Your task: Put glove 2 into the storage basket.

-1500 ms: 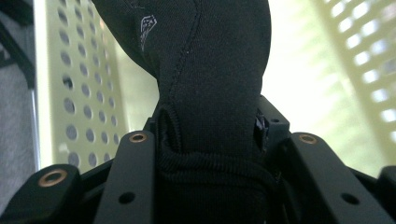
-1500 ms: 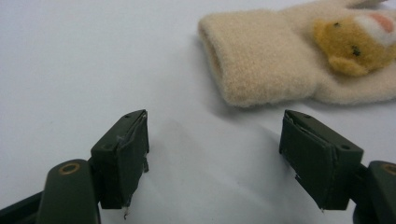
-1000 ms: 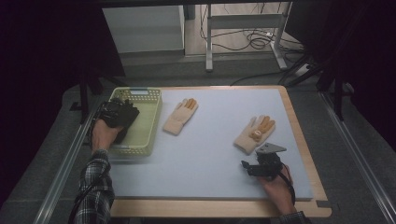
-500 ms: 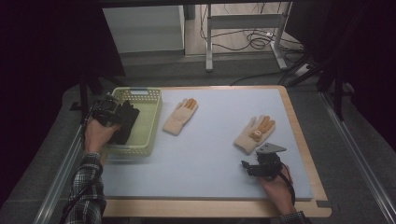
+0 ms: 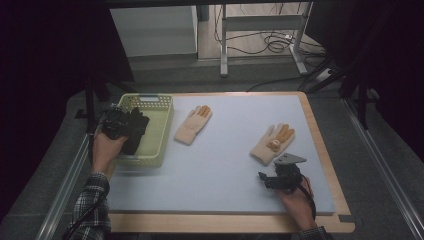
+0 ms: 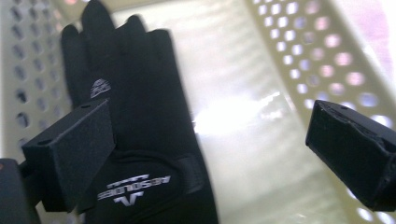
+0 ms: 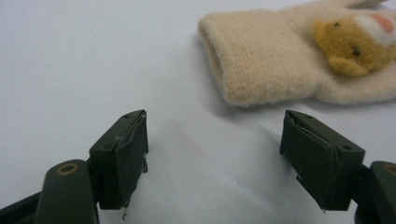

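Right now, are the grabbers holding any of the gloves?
No. The left gripper has just opened above the black fabric glove in the pale green plastic basket. The right gripper is open, short of the cream knitted glove.

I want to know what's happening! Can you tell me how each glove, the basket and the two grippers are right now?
Black glove: lying flat in the basket, let go.
Basket: upright, holding the black glove.
Left gripper: jaws just opened, nothing between them.
Right gripper: open, empty.
Near cream glove: flat on the table.
Far cream glove: flat on the table.
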The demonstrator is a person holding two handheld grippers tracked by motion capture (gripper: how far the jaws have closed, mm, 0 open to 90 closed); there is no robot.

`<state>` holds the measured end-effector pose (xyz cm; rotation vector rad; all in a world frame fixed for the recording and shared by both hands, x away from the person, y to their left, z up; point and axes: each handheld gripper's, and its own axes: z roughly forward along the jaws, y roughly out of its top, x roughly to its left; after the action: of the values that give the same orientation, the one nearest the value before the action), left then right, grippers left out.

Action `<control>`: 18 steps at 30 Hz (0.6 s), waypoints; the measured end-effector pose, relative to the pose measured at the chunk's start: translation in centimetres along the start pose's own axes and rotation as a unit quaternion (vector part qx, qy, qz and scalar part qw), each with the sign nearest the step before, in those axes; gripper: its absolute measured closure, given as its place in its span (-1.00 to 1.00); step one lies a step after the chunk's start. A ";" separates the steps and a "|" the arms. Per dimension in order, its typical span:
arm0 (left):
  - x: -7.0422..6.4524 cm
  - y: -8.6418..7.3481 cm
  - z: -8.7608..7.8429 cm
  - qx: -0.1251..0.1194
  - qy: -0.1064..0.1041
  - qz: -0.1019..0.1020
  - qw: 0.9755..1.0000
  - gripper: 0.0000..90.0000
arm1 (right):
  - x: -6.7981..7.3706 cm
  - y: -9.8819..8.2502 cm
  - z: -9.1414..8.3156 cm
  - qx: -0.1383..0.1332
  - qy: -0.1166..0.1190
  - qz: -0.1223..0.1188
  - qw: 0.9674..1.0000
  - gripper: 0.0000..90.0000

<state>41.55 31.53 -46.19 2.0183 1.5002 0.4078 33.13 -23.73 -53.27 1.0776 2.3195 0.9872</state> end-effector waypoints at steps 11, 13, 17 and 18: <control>-2.5 -0.1 -1.4 -0.038 -0.036 0.035 0.998 -0.94 | 0.0 0.0 0.0 0.000 -0.001 0.000 1.000 -0.49; -3.2 -0.2 -1.7 -0.043 -0.041 0.045 0.997 -0.94 | 0.0 0.0 0.0 0.000 -0.001 0.000 1.000 -0.49; -4.5 -0.3 -2.0 -0.050 -0.049 0.063 0.996 -0.94 | 0.0 0.0 0.0 0.000 -0.001 0.000 1.000 -0.50; -4.8 -0.4 -2.1 -0.052 -0.051 0.066 0.995 -0.93 | 0.0 0.0 0.0 0.000 -0.001 0.000 1.000 -0.50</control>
<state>38.57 27.66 -44.35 2.0305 1.2625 0.4197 33.13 -23.73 -53.28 1.0783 2.3187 0.9860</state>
